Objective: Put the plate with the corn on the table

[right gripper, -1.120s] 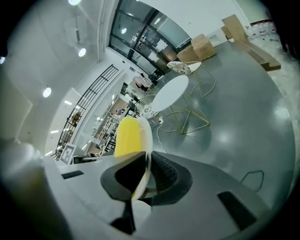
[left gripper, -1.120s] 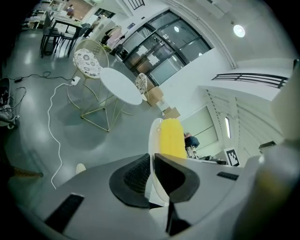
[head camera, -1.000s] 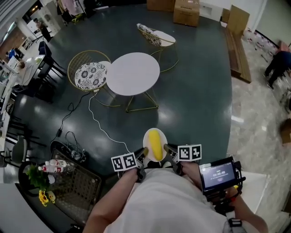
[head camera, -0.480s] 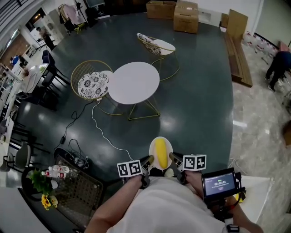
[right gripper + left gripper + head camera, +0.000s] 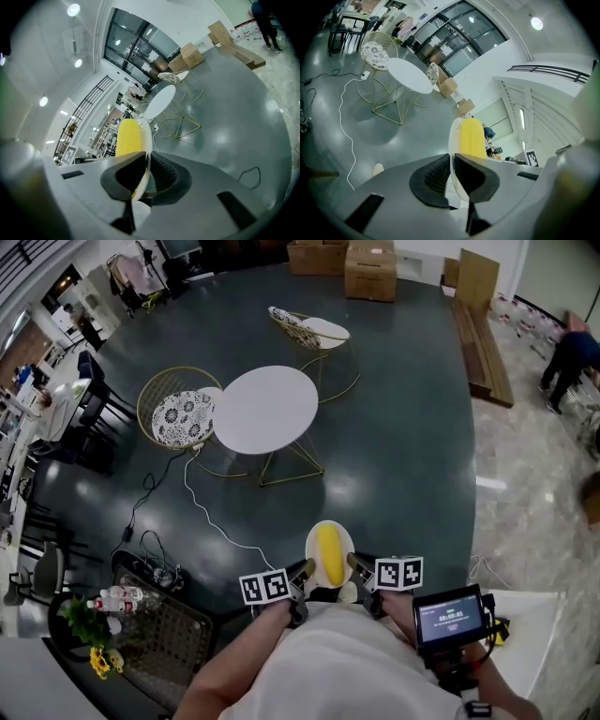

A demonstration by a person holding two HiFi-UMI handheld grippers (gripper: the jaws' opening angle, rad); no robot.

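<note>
A white plate (image 5: 330,553) with a yellow corn cob (image 5: 327,554) on it is carried in front of the person's body, well short of the round white table (image 5: 266,410). My left gripper (image 5: 307,569) is shut on the plate's left rim and my right gripper (image 5: 352,563) is shut on its right rim. In the left gripper view the plate (image 5: 454,154) stands edge-on between the black pads, the corn (image 5: 471,138) behind it. The right gripper view shows the plate (image 5: 147,145) and corn (image 5: 128,137) the same way, with the table (image 5: 160,103) ahead.
Two gold wire chairs (image 5: 178,407) (image 5: 309,327) flank the table. A white cable (image 5: 197,507) runs across the dark floor. A black mesh stand with bottles (image 5: 117,602) and flowers (image 5: 98,661) is at lower left. Cardboard boxes (image 5: 370,270) stand far back. A person (image 5: 563,354) bends at right.
The plate stays held by both grippers. The view has shifted a little over the second; the table still lies well ahead on the floor.
</note>
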